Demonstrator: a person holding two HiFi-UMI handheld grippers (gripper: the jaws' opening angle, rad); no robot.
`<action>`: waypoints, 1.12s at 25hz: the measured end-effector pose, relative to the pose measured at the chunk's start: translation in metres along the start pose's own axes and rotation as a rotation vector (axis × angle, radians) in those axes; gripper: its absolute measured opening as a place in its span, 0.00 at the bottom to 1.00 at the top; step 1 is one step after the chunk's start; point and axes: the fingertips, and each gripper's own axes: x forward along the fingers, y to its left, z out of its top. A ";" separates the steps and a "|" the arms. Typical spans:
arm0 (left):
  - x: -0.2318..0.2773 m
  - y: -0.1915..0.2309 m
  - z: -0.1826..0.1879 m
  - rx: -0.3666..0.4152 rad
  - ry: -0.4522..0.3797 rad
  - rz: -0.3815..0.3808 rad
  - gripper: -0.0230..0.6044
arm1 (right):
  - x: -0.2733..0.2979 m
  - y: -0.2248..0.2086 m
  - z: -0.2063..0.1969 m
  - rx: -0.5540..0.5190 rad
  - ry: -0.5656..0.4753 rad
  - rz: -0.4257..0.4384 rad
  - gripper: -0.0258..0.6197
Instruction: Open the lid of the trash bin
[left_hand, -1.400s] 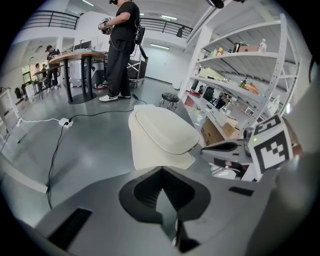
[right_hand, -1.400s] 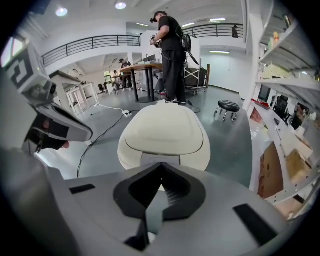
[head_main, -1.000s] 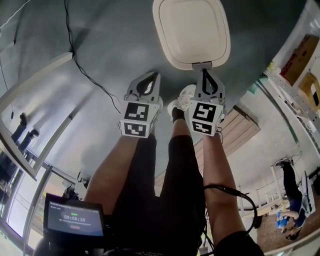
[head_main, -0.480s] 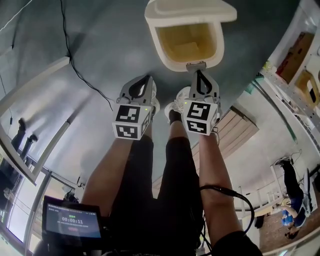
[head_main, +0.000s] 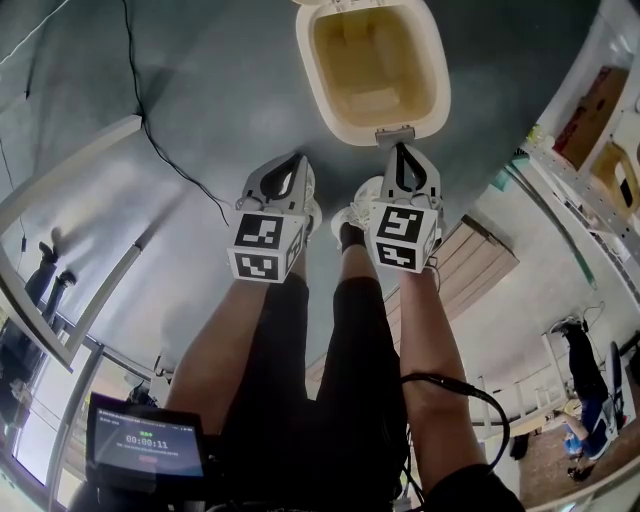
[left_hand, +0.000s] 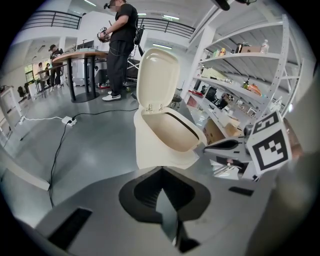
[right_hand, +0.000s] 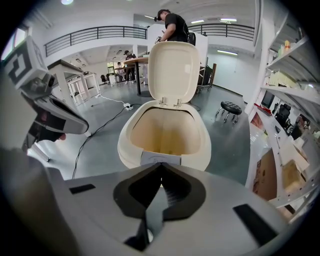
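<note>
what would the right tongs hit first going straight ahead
Most likely the grey tab on the front rim of the open trash bin; the shut right tongs point right at it and may be touching it.

The trash bin (head_main: 441, 90) runs off the head view's top edge, its hinge end unseen there.

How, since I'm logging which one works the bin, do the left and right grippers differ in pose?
The right gripper is at the grey tab on the cream plastic trash bin; the left gripper is apart from it, over floor. The right faces the bin squarely; the left views it obliquely. Both are shut, empty.
</note>
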 end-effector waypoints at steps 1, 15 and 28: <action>0.000 0.000 0.000 0.000 -0.001 0.000 0.03 | 0.000 0.000 0.000 -0.002 -0.002 -0.001 0.05; -0.001 0.001 0.008 0.001 -0.029 0.004 0.03 | -0.002 0.001 0.002 -0.056 0.002 -0.013 0.05; 0.005 -0.009 0.017 0.005 -0.039 -0.021 0.03 | -0.005 0.001 0.009 -0.078 -0.025 -0.021 0.05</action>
